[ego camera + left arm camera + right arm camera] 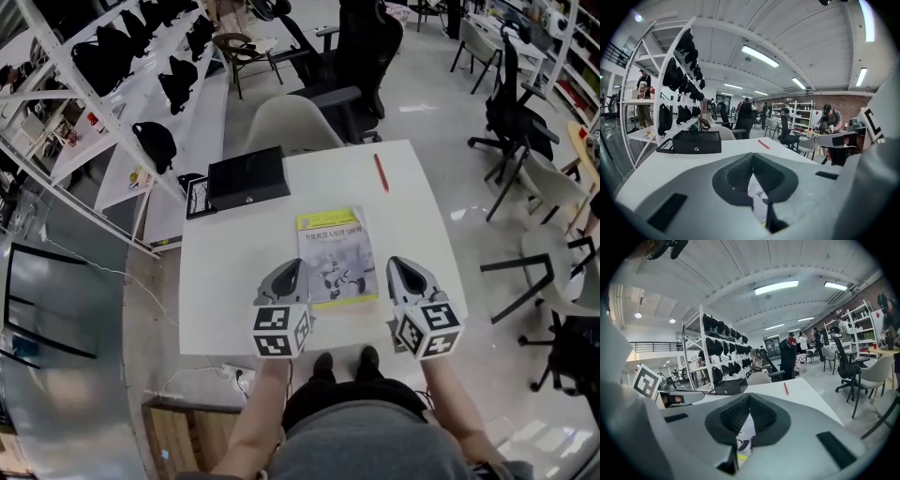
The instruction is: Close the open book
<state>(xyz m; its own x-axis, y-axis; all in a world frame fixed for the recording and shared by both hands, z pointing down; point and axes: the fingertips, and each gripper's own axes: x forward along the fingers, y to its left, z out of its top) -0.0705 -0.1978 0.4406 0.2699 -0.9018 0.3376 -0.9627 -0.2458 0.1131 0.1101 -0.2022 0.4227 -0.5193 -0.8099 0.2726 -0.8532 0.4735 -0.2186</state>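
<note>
The left gripper (289, 276) is hanging over the near part of the white table (230, 281), just beside the book's left edge. Its jaws are pressing flat together and gripping nothing; whether its tip is touching the book I cannot tell. To its right, the book (335, 255) is lying flat in the middle of the table's near half, shut, with its yellow-topped front cover facing up and no pages showing. Farther off, a red pen (381, 172) is lying by itself towards the table's far edge. On the right, the right gripper (401, 274) is waiting near the book's right edge, apart from it, its jaws likewise meeting and holding nothing. From where I am standing, the closing is looking finished. Nothing seems left but for the person to draw both grippers back.
</note>
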